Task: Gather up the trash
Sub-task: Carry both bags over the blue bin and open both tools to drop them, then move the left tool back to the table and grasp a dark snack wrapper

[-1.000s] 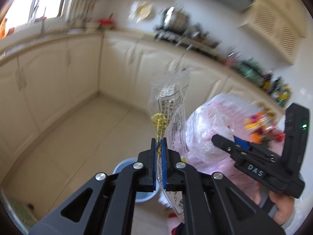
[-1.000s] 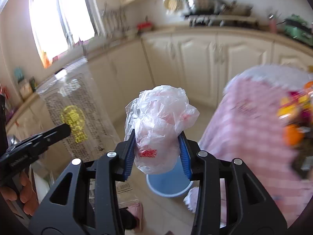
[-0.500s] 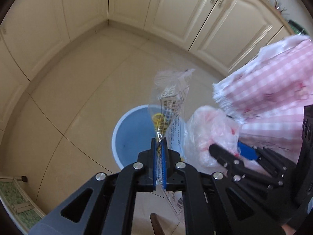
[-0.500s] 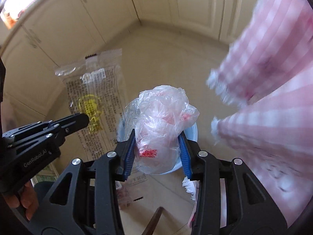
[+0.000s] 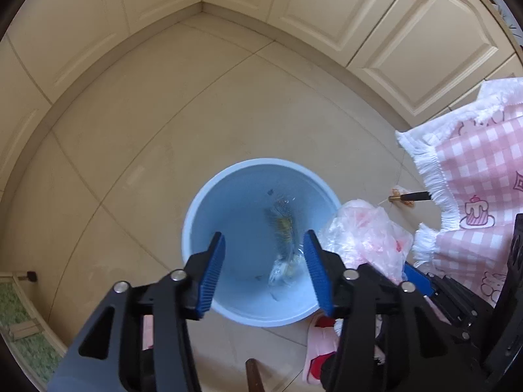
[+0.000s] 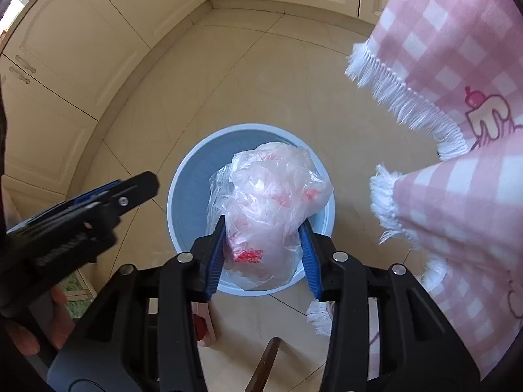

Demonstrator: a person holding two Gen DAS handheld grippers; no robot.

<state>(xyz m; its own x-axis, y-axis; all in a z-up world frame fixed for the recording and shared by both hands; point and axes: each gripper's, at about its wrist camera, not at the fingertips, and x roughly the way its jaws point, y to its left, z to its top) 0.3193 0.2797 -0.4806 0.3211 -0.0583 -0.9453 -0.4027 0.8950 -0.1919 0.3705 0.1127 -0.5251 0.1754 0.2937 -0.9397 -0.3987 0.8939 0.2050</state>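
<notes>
Left gripper (image 5: 263,269): fingers spread wide, blue pads facing each other, nothing between them. It points steeply down at the floor. Straight ahead of the gap, and below it, sits the blue bin (image 5: 209,202). The clear printed wrapper (image 5: 284,238) lies loose inside the bin, blurred, just inside the right pad's line, touching neither pad.

Right gripper (image 6: 263,254): fingers clenched on the crumpled plastic bag (image 6: 268,202), one blue pad pressing each side of its lower half. The bag bulges up and forward past the fingertips, a red printed patch showing near the left pad. This gripper also tilts sharply downward, the bag hanging directly over the bin's open mouth; the bin's rim (image 6: 183,179) rings it on the left and far side.

In the left wrist view the same bag (image 5: 366,235) shows just right of the right pad, over the bin's right edge, with the right gripper's black body behind it. In the right wrist view the left gripper's tip (image 6: 130,189) lies off to the left, near the bin's rim, bare fingers of the holding hand (image 6: 39,323) below it.

Further out, right of both sets of fingers: pink checked tablecloth (image 6: 457,130) with white fringe. Beyond the bin: beige tiled floor (image 5: 196,98), cream cabinet doors (image 5: 392,32).
</notes>
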